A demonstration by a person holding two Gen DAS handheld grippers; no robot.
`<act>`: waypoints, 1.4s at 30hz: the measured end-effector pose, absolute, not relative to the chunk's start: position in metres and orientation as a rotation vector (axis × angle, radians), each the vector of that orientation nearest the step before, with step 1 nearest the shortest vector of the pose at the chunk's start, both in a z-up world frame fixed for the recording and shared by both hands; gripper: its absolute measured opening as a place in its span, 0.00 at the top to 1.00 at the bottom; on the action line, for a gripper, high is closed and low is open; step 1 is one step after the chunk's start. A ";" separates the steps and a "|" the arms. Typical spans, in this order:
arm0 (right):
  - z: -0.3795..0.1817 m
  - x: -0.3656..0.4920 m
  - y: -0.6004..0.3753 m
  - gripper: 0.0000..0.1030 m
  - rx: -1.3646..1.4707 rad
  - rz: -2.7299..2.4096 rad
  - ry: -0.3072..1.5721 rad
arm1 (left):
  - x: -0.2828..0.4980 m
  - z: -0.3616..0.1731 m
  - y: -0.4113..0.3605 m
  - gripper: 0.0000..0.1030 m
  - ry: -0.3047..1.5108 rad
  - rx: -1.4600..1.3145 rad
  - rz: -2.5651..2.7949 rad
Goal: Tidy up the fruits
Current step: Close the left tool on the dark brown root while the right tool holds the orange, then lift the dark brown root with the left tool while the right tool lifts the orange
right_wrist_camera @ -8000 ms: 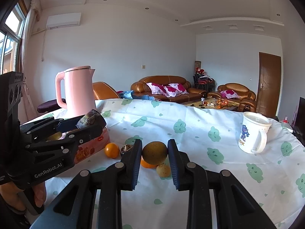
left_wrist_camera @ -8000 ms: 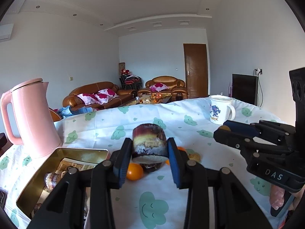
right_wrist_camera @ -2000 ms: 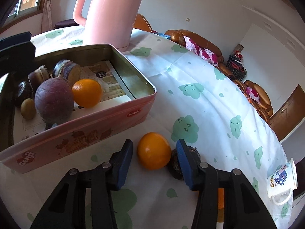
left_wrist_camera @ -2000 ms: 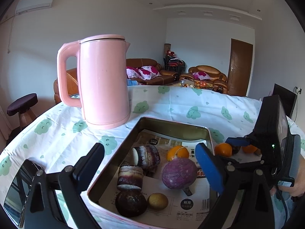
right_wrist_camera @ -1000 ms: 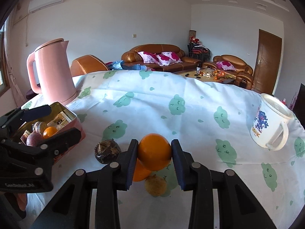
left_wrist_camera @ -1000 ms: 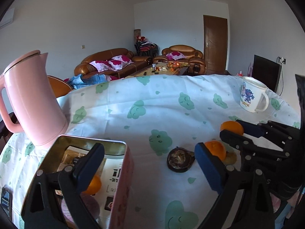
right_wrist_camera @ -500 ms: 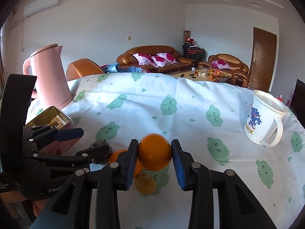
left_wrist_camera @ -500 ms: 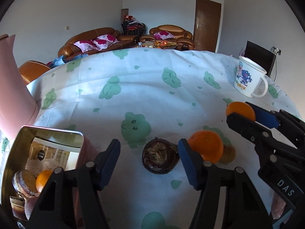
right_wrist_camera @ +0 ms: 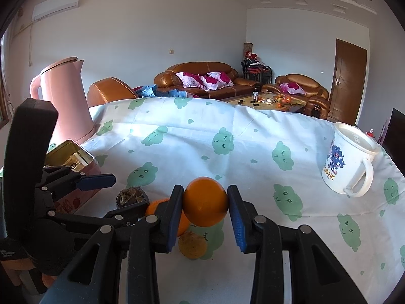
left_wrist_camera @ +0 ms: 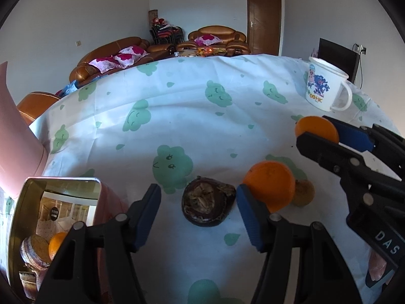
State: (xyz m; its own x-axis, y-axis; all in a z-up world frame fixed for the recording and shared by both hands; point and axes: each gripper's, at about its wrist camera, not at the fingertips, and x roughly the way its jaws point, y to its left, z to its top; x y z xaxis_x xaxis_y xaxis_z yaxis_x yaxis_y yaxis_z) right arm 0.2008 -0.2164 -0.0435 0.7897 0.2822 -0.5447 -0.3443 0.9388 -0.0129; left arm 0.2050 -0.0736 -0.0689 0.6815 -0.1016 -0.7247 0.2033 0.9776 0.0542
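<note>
My left gripper (left_wrist_camera: 198, 217) is open, its blue pads on either side of a dark brown shrivelled fruit (left_wrist_camera: 207, 207) lying on the tablecloth, not touching it. The same fruit shows in the right wrist view (right_wrist_camera: 131, 196). My right gripper (right_wrist_camera: 205, 219) is shut on an orange (right_wrist_camera: 204, 202) and holds it above the table; it also shows in the left wrist view (left_wrist_camera: 316, 128). A second orange (left_wrist_camera: 269, 185) and a small brownish fruit (left_wrist_camera: 302, 196) lie right of the dark fruit. The pink tin (left_wrist_camera: 60, 181) at lower left holds several fruits.
A pink kettle (right_wrist_camera: 64, 101) stands at the far left behind the tin. A white printed mug (right_wrist_camera: 349, 162) stands at the right. The tablecloth (left_wrist_camera: 202, 116) is white with green clouds. Sofas and a door are beyond the table.
My left gripper has moved closer to the dark fruit and its jaws have narrowed around it. The right gripper keeps holding the orange, nearly still.
</note>
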 end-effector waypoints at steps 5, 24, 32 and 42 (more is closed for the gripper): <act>-0.043 0.201 -0.216 0.64 -0.114 0.340 0.569 | 0.210 -0.075 -0.075 0.51 0.849 0.128 -0.191; -0.039 0.193 -0.216 0.64 -0.120 0.355 0.520 | 0.194 -0.060 -0.060 0.55 0.739 0.058 -0.180; -0.037 0.189 -0.218 0.64 -0.114 0.357 0.501 | 0.185 -0.053 -0.062 0.55 0.680 0.084 -0.159; -0.035 0.184 -0.218 0.64 -0.116 0.357 0.468 | 0.177 -0.047 -0.057 0.56 0.628 0.066 -0.136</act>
State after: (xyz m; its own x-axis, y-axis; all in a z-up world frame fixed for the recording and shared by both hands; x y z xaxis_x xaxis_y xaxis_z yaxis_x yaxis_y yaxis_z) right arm 0.1842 -0.2182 -0.0348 0.8320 0.3097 -0.4603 -0.3624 0.9316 -0.0281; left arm 0.1770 -0.0566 -0.0472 0.8010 -0.1063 -0.5892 0.1464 0.9890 0.0205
